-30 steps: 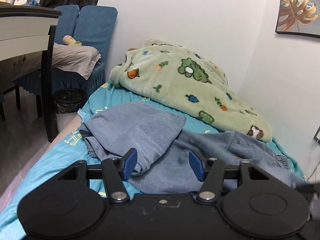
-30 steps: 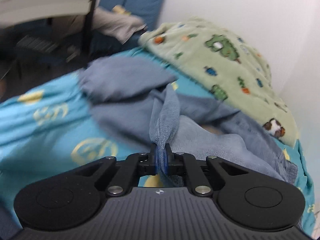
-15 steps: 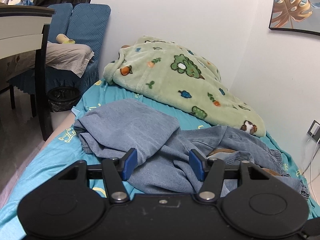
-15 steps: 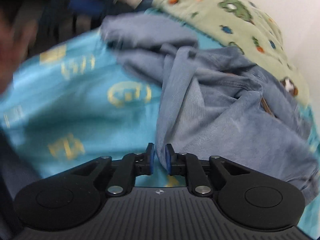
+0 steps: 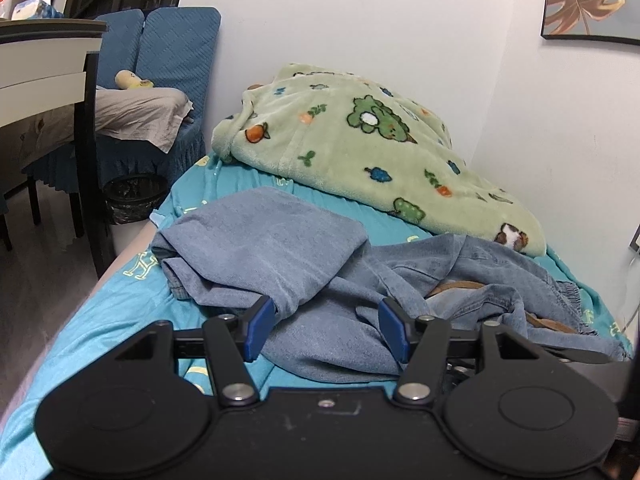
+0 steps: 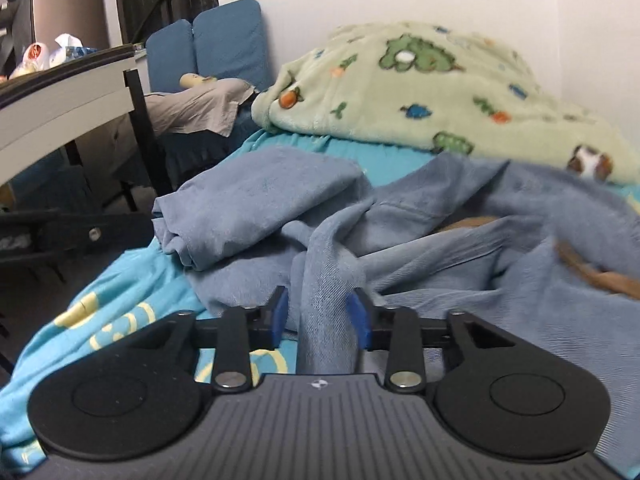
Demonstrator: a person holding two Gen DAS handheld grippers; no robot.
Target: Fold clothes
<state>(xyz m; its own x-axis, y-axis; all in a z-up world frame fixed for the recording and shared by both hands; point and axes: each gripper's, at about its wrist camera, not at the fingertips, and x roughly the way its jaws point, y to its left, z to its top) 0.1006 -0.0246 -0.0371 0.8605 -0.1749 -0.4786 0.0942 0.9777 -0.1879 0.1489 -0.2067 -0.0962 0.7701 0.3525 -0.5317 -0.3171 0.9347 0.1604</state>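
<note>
Fold job is barely started, going by what I've got in front of me. Starting at 9 o'clock: the worktop (image 5: 44, 64) and blue chairs (image 5: 176, 52) off the side of the bed (image 5: 100, 320), none of that matters here.

My left gripper (image 5: 326, 330) is hovering low over the near edge of the pile, jaws standing apart with nothing pinched, just denim lying on the bed underneath. Around 11 o'clock from it is the one bit that looks halfway tidy, a flat doubled-over part of the jeans (image 5: 272, 248). The rest runs off to 2 o'clock in a crumpled heap, waistband and inner lining showing, right up against the green blanket (image 5: 360, 152).

My right gripper (image 6: 320, 316) has a bunched strip of the jeans running up between the jaws. They've just been opening, and there's a visible gap on both sides now, so I'd call that let go, not gripped.

Left to do: pretty much everything. Spread, straighten, fold.
</note>
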